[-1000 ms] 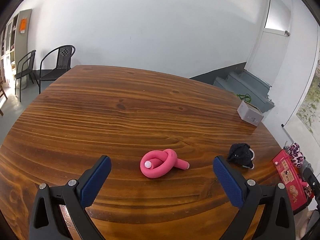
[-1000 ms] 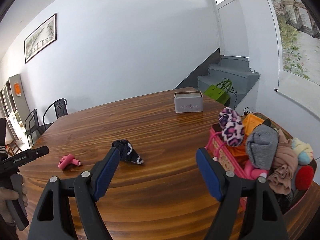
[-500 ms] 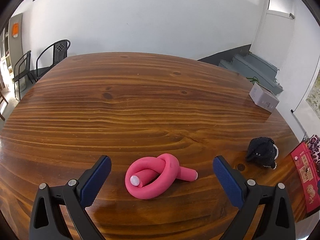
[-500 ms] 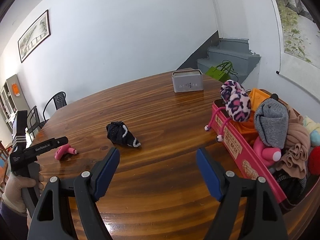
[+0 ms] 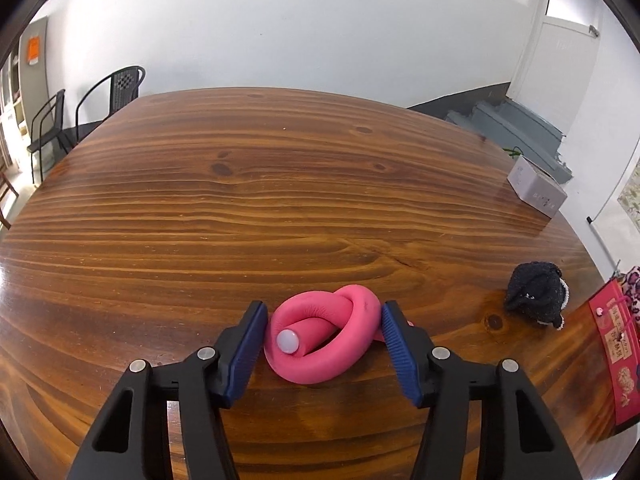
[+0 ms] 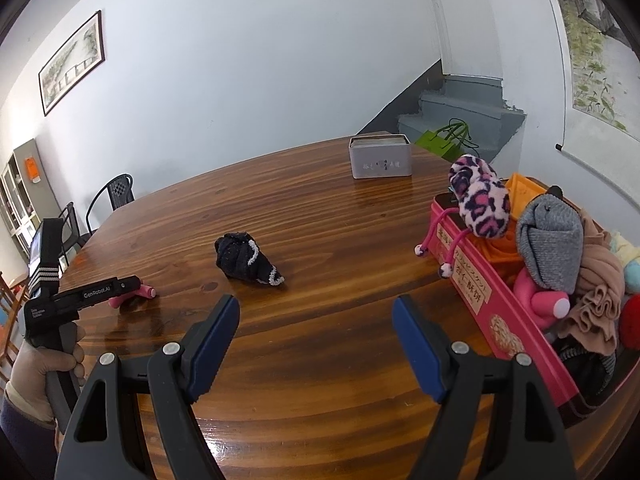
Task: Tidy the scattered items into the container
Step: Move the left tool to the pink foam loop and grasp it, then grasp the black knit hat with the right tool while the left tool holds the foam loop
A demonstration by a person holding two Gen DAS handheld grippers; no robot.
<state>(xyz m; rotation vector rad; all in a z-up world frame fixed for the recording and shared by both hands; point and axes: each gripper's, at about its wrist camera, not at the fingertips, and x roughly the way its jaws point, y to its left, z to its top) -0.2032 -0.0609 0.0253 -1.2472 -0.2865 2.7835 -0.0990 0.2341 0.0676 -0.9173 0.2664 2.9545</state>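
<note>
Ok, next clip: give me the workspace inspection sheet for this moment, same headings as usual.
Surface: wooden table, glossy, bare in the middle.
Job's things: pink foam curler knotted in a loop, lying on the table; black knit item loose on the table; pink container at the right edge, heaped with soft items.
Clutter: grey tin box.
Grippers: left gripper closing, pads at both sides of the curler; right gripper open, nothing between.
Cables: nothing seen.
Surroundings: white walls, black chairs, grey stairs, green bag.
</note>
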